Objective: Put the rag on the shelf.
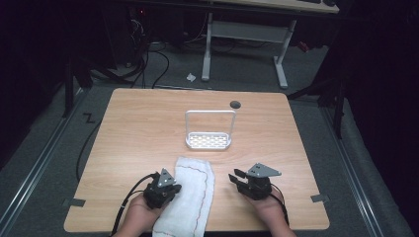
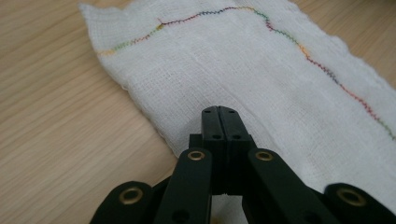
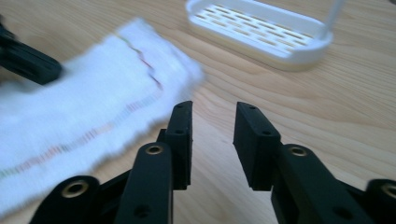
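A white gauze cloth (image 1: 190, 195) with a multicoloured stitched line lies flat at the table's front middle, its near end over the front edge. My left gripper (image 1: 176, 188) rests at the cloth's left edge. In the left gripper view the cloth (image 2: 243, 60) spreads under the left gripper (image 2: 218, 111), whose jaws are pressed together with nothing visible between them. My right gripper (image 1: 236, 177) hovers just right of the cloth, apart from it. It stands open (image 3: 212, 114) and empty, aimed toward the cloth (image 3: 93, 102).
A white slotted tray (image 1: 209, 141) with a tall wire handle stands at the table's middle, beyond the cloth; its tray (image 3: 261, 35) lies ahead of the right gripper. A dark round hole (image 1: 235, 104) sits near the far edge. Bare wood surrounds both hands.
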Demonstrator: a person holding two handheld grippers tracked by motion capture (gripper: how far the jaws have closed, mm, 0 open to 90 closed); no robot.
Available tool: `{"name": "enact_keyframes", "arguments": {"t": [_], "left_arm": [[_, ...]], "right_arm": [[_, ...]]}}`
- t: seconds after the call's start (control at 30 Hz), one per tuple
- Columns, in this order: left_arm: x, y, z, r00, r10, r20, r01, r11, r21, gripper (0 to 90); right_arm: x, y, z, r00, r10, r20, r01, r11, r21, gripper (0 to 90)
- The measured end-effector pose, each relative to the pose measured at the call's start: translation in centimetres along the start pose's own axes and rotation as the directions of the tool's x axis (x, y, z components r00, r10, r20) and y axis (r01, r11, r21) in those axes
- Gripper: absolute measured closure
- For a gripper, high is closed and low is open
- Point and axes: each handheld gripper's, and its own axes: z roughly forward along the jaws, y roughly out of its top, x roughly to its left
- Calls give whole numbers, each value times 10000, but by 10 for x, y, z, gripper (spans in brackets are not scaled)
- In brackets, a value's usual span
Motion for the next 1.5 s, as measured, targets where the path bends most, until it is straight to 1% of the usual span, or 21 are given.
{"name": "enact_keyframes", "arguments": {"t": [0.03, 0.1, 0.13, 0.17, 0.2, 0.3, 0.33, 0.4, 0.43, 0.53, 0.63, 0.73, 0.9, 0.97, 1.03, 1.13, 1.23, 1.3, 1.37, 1.43, 1.5], "left_arm": [[-4, 4, 4, 9999, 75, 114, -75, 10000, -20, 900], [-11, 9, 10, 9995, 213, 225, -211, 9998, -66, 900], [-15, 11, 14, 9993, 211, 297, -207, 9997, -133, 900], [-17, 12, 16, 9991, 245, 339, -240, 9996, -168, 900], [-18, 14, 17, 9990, 258, 372, -251, 9995, -193, 900], [-19, 16, 20, 9986, 255, 459, -244, 9994, -229, 900], [-19, 16, 19, 9986, 267, 455, -257, 9994, -223, 894], [-15, 14, 13, 9987, 114, 502, -93, 9991, -414, 849], [-15, 14, 13, 9987, 114, 502, -93, 9991, -414, 835], [-14, 9, 8, 9982, 284, 524, -269, 9992, -282, 841], [-17, 4, 7, 9977, 442, 516, -432, 9989, -208, 865], [-19, 5, 7, 9976, 383, 569, -373, 9992, -174, 879], [-25, 7, 11, 9952, 261, 938, -242, 9995, -209, 881], [-32, 8, 14, 9937, 464, 1018, -440, 9987, -258, 884], [-41, 10, 16, 9914, 892, 962, -869, 9958, -276, 884], [-50, 11, 19, 9869, 1365, 860, -1340, 9904, -339, 883], [-44, 10, 18, 9885, 1069, 1070, -1033, 9939, -390, 862], [-38, 9, 15, 9916, 892, 932, -846, 9951, -517, 816], [-30, 9, 11, 9957, 649, 656, -596, 9951, -789, 755], [-18, 9, 7, 9992, 74, 398, -30, 9941, -1086, 699], [1, 14, 8, 9964, -832, 161, 846, 9894, -1185, 615]], "right_arm": [[9, 2, 3, 9990, -102, -430, 101, 9999, -27, 734], [13, 3, 5, 9982, -170, -582, 170, 9999, 5, 744], [19, 3, 7, 9961, -316, -821, 327, 9994, 124, 762], [30, 3, 12, 9929, -566, -1042, 620, 9969, 493, 788], [30, 3, 12, 9929, -566, -1042, 620, 9969, 493, 788], [41, -1, 16, 9882, -805, -1303, 942, 9903, 1025, 807], [47, -5, 14, 9860, -852, -1431, 1037, 9864, 1272, 826], [50, -7, 13, 9832, -1008, -1524, 1228, 9822, 1422, 847], [50, -7, 13, 9832, -1008, -1524, 1228, 9822, 1422, 847], [51, -9, 16, 9826, -1165, -1443, 1428, 9717, 1879, 899], [50, -8, 19, 9837, -1048, -1462, 1321, 9725, 1920, 900], [49, -8, 21, 9840, -1040, -1444, 1307, 9730, 1901, 900], [40, -5, 27, 9892, -952, -1116, 1144, 9769, 1805, 900], [37, -4, 28, 9908, -891, -1014, 1063, 9780, 1798, 900], [30, -2, 30, 9940, -830, -707, 944, 9798, 1761, 900], [27, -2, 31, 9953, -719, -642, 821, 9815, 1731, 900], [28, -3, 30, 9951, -791, -597, 883, 9812, 1714, 900], [28, -2, 29, 9955, -767, -563, 853, 9816, 1706, 856], [27, -1, 24, 9968, -513, -618, 590, 9898, 1300, 835], [22, 2, 16, 9986, -231, -476, 272, 9958, 873, 814], [14, 0, 10, 9999, -39, -142, 50, 9969, 786, 796]]}}
